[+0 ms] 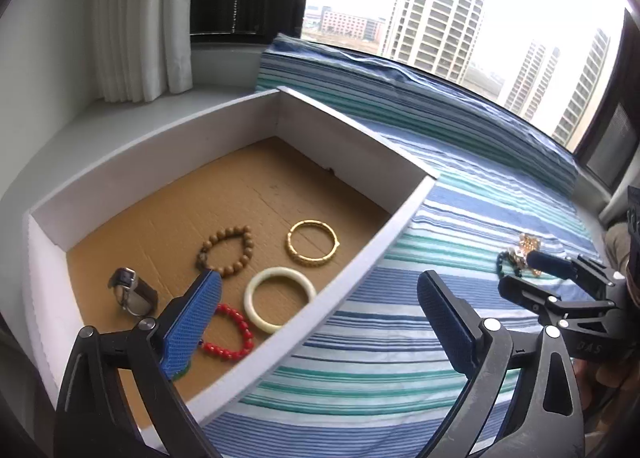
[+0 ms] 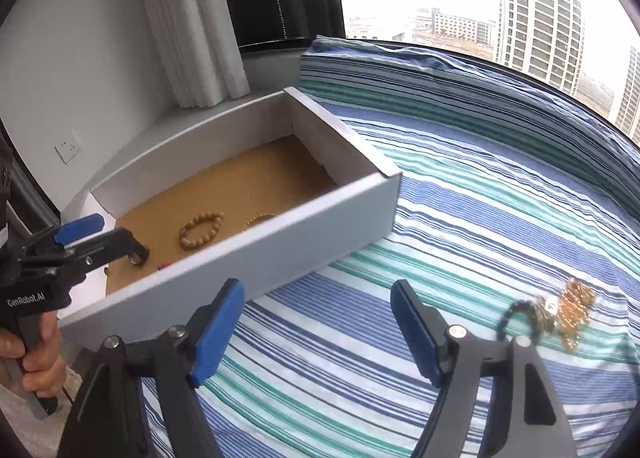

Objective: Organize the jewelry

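A white box (image 1: 400, 218) with a brown cardboard floor holds a gold bangle (image 1: 312, 243), a white bangle (image 1: 280, 299), a wooden bead bracelet (image 1: 226, 252), a red bead bracelet (image 1: 232, 332) and a watch (image 1: 132, 290). My left gripper (image 1: 320, 322) is open and empty above the box's near wall. On the striped cloth lie a gold chain (image 2: 574, 312) and a dark bracelet (image 2: 516, 316). My right gripper (image 2: 318, 332) is open and empty over the cloth, left of that pile; it also shows in the left wrist view (image 1: 524, 274).
The box (image 2: 320, 226) sits on a white window ledge (image 1: 120, 114), partly on the striped cloth (image 2: 480, 218). White curtains (image 1: 136, 18) hang at the back left. A wall socket (image 2: 68, 146) is at the left. A window lies behind.
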The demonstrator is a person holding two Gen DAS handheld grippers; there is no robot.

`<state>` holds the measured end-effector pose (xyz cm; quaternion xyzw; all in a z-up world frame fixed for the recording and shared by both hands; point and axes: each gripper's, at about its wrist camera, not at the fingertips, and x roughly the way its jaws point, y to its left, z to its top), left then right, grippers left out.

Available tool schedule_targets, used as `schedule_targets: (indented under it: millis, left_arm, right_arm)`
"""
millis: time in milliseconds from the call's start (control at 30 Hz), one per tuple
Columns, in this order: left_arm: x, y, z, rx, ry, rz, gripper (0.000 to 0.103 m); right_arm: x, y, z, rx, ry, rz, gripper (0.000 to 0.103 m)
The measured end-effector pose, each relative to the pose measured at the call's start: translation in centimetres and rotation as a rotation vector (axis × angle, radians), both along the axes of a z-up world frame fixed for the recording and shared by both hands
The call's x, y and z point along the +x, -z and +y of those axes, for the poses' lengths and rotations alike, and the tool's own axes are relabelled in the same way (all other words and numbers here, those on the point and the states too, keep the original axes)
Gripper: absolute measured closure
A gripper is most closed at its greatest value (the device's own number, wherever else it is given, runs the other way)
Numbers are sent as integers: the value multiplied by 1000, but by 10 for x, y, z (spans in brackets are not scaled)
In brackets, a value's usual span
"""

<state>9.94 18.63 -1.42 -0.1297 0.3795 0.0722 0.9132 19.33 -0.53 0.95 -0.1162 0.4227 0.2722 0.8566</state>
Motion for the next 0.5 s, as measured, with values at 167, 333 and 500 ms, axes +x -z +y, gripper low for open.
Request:
schedule_targets:
  millis: [167, 333, 500]
  left_arm:
    - [1, 18, -61, -35, 79, 10, 4]
    - [7, 43, -114, -47, 172, 55, 4]
    - [3, 54, -147, -34, 227, 77, 4]
  right_arm:
    - [-36, 10, -91, -70, 191, -63, 26]
    - [-63, 24, -169, -101, 395, -67, 25]
    - [-81, 35, -208, -172, 487, -68, 25]
